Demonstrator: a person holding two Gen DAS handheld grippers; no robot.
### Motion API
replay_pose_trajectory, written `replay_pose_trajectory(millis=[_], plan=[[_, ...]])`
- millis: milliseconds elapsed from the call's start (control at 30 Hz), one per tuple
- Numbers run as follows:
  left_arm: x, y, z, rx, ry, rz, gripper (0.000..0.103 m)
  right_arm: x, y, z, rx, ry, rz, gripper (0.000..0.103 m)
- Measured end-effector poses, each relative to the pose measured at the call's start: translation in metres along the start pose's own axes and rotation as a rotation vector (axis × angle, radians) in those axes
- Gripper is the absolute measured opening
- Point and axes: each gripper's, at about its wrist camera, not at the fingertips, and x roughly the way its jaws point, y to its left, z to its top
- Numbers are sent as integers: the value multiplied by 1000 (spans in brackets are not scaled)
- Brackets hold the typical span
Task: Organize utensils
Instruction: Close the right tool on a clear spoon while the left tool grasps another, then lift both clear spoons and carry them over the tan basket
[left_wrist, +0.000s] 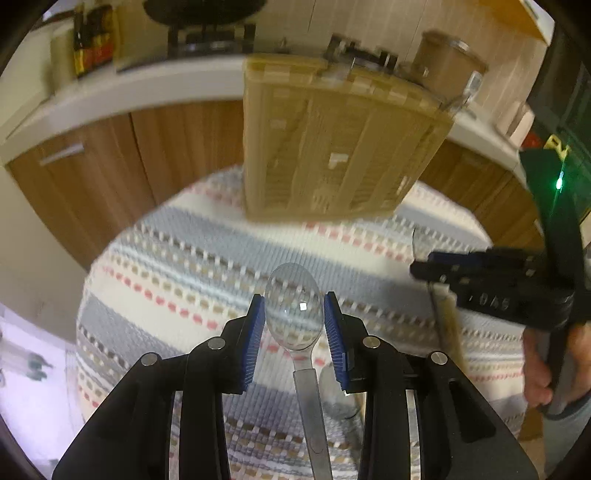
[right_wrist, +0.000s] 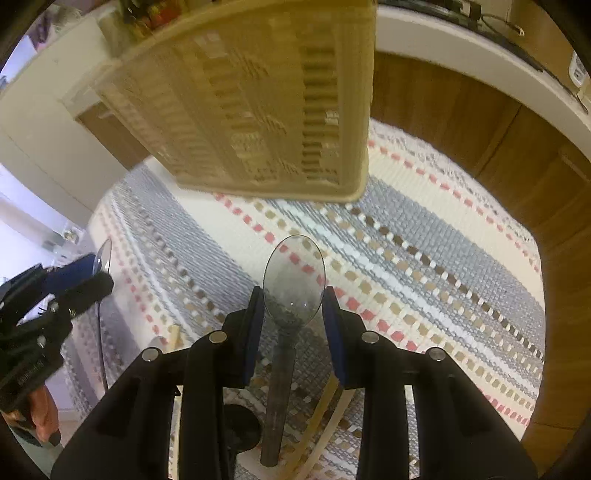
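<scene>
My left claw (left_wrist: 294, 323) holds a clear plastic spoon (left_wrist: 293, 310) by the sides of its bowl, the blue pads pressed against it and the handle running back toward me. My right claw (right_wrist: 293, 314) holds a second clear spoon (right_wrist: 293, 280) the same way, bowl forward, its darker handle trailing below. Both spoons hang above the striped woven cloth (left_wrist: 192, 266) that covers the tabletop, bands of grey, cream, pink and tan.

The landmark is the beige slatted utensil basket (left_wrist: 332, 147) standing at the far side of the cloth. Both spoons are on the near side of it, well apart from it, neither one over its compartments. What lies inside the basket is too blurred for me to name.

Behind the basket runs a white counter edge (left_wrist: 129, 88) over brown wooden cabinet doors (left_wrist: 92, 177). On that counter, left of the basket, stand dark bottles (left_wrist: 90, 40); right of the basket stands a brown jar (left_wrist: 447, 62).

Pale wooden sticks (right_wrist: 325, 417) lie on the cloth on the near side of the basket, under my right claw.
</scene>
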Motion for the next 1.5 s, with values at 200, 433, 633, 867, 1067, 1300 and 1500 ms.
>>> replay_pose_trajectory(millis=[200,433,633,867,1067,1300,1500], plan=[[-34,1,17,-3,-150,-10,31,-41,-1,-7,-32,-145,6,29],[-90,0,54,-10,-333,-40,31,-102,-17,19,-31,-311,29,29],[-123,-7,92,9,-494,-25,31,-153,-16,45,-40,-468,42,29],[-135,-12,133,0,-673,34,31,-191,-17,83,-46,-634,30,29],[-121,-11,154,-4,-781,72,31,-203,-22,114,-27,-737,27,29],[-97,-4,166,-11,-857,63,31,-185,-34,136,11,-856,-9,29],[-66,3,164,-24,-859,79,31,-156,-41,135,-1,-891,-96,29]])
